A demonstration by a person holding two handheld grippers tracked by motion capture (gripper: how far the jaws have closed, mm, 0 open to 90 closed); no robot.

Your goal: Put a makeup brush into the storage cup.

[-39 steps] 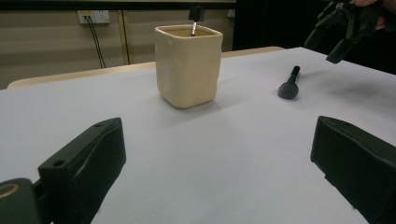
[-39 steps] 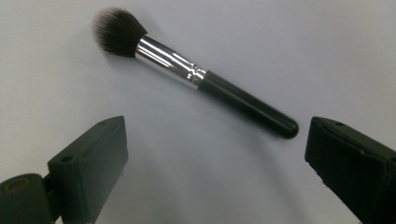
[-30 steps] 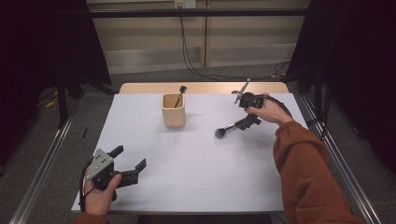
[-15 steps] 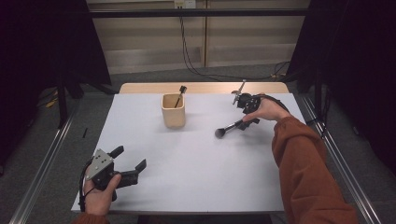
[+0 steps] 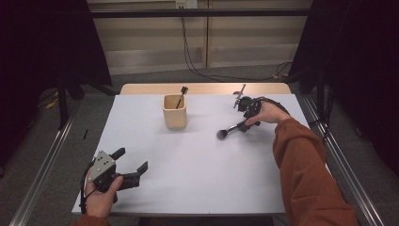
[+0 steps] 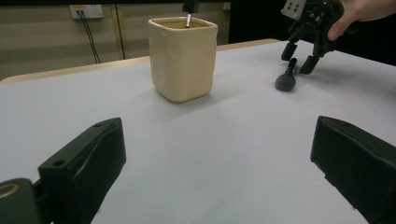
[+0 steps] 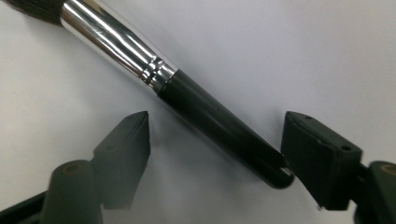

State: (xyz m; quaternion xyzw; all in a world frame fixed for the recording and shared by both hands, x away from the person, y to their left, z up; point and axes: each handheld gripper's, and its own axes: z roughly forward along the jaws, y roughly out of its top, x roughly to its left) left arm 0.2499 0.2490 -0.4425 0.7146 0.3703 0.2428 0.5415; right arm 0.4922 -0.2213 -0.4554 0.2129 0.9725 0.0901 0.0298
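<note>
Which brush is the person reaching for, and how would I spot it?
Find the white table, then the right gripper on its far right side. The makeup brush lies flat between its jaws, with a silver collar; the other brush stands in the beige cup.

The high view looks forward and down from above the person's near side, taking in the whole white table [image 5: 197,160] and the floor beyond. The left gripper view sits low by the table's near left corner and faces across the surface toward the far right, with the beige cup [image 6: 183,58] at middle distance. The right gripper view hangs very close over the tabletop at the far right and looks down on the brush [image 7: 187,100]. Both the high and left gripper views share the cup [image 5: 174,111] and the brush [image 5: 231,129].
</note>
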